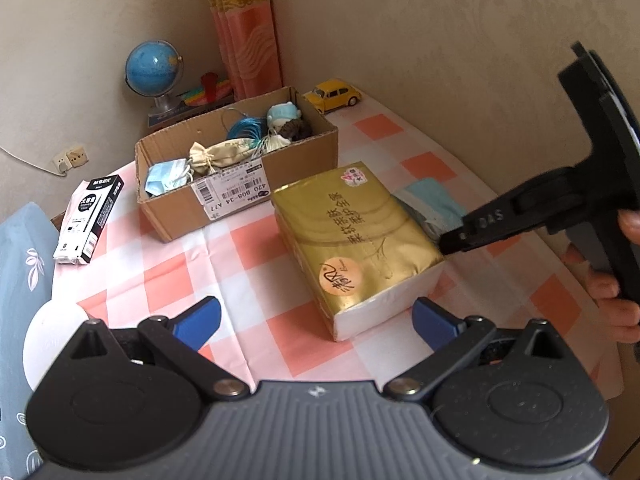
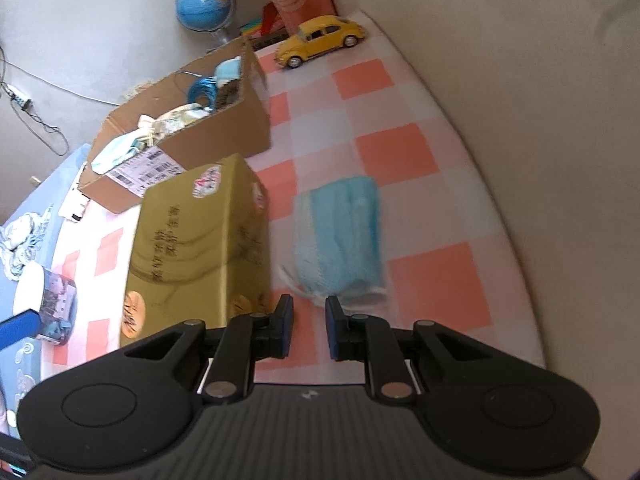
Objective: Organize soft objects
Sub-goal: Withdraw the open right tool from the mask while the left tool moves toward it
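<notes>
Checked pink cloth covers the surface; a blue face mask (image 2: 340,240) lies just ahead of the right gripper (image 2: 309,326), long axis running away from it, beside the gold tissue pack (image 2: 200,240). Right jaws nearly together, empty; left gripper (image 1: 316,320) spread, farther off.

Soft, even daylight fills both views, with only faint shadows. The gold pack (image 1: 352,240) shows mild glare on its foil. The left wrist view is sharp; the right wrist view is blurred, most on the mask (image 2: 340,240). Both frames bow at the edges with dark corners.
</notes>
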Tool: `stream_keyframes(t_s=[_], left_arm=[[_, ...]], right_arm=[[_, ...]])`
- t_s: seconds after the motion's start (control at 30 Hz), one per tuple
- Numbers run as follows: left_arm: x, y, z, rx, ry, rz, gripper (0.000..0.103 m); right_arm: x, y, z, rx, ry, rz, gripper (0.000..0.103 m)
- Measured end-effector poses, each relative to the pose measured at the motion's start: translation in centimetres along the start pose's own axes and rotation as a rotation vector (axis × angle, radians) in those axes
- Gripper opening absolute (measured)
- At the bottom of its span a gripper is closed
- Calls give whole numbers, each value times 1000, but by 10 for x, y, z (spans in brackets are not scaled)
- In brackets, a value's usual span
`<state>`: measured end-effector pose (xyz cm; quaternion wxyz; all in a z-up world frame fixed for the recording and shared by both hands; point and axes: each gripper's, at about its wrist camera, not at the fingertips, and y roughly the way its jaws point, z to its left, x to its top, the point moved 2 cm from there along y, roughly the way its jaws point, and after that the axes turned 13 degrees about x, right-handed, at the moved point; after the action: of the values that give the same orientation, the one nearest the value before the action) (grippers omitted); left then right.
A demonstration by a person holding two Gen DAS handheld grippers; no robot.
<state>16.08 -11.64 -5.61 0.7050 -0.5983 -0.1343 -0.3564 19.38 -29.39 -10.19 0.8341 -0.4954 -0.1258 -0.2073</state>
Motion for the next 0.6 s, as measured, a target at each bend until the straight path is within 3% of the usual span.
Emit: stream_keyframes(t_s=[0.13, 0.3, 0.6], left_arm=[[0, 0, 0, -1, 4, -3, 101], [0, -2, -1, -8, 24, -12, 101], [7, -3, 3, -28, 61, -38, 101]], right_arm=[[-5, -8, -7, -22, 12, -9, 20], [-7, -18, -7, 13, 24, -33, 20], [-33, -19, 1, 9, -111, -59, 20]])
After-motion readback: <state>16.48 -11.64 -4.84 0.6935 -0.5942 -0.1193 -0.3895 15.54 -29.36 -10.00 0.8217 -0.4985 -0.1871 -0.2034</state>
